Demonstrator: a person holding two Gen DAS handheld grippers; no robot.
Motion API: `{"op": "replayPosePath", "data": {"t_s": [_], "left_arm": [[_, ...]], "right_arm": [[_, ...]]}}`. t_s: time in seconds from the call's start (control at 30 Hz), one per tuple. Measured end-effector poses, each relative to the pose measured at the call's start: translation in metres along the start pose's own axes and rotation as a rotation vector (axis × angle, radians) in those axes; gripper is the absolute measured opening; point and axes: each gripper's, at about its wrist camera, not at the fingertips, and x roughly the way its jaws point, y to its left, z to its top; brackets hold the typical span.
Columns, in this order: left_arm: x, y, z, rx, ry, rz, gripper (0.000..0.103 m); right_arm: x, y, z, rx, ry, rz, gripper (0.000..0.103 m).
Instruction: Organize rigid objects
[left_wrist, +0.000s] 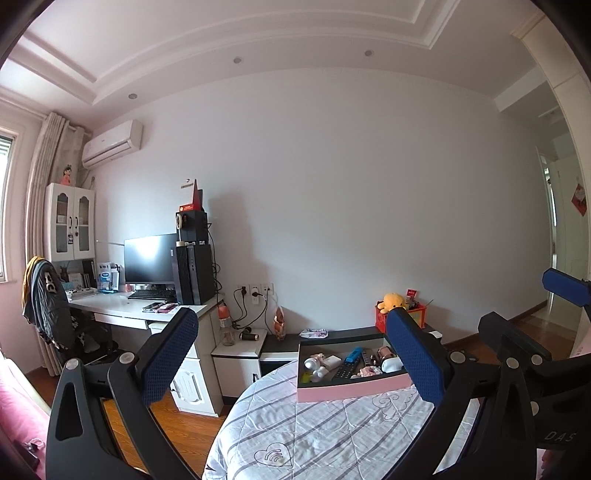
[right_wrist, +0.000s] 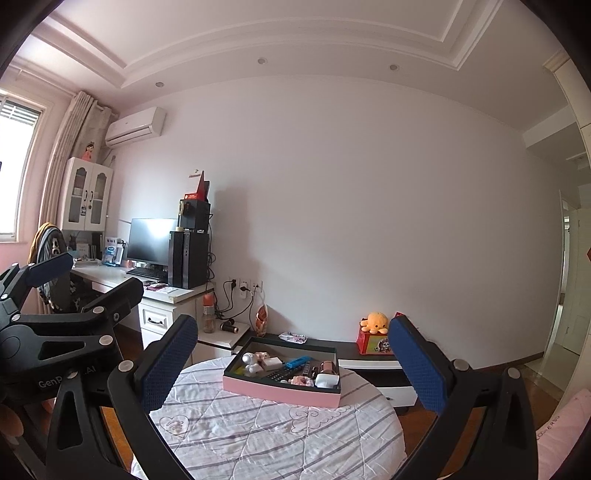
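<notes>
- A pink box (right_wrist: 280, 395) with a dark inside is sitting on the far part of a round surface (right_wrist: 258, 443) covered with a striped quilted cloth.
- Lying in the box are a black remote control (right_wrist: 280, 376), a blue bar-shaped item (right_wrist: 298, 362), a white charger block (right_wrist: 327, 380), a silver-and-white figure (right_wrist: 249, 362) and a pink frilly piece (right_wrist: 300, 380).
- The right gripper (right_wrist: 291, 365) is hovering above the near edge of the surface, its blue-padded jaws spread wide and holding nothing.
- The left gripper (left_wrist: 295, 354) is hanging to the left of it, jaws likewise released and empty.
- Behind the box, an orange plush octopus (right_wrist: 375, 321) is sitting on a red box (right_wrist: 373, 343) on a low cabinet (right_wrist: 369, 363).
</notes>
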Motion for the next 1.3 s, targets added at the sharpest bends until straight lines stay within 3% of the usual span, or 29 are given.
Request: {"op": "replayPosePath", "data": {"t_s": [1.3], "left_arm": [[0.0001,-0.0007,-0.0030,0.010,-0.004,0.014,0.103]], "right_arm": [[-0.0001,0.0024,-0.0008,0.000,0.019,-0.002,0.103]]}}
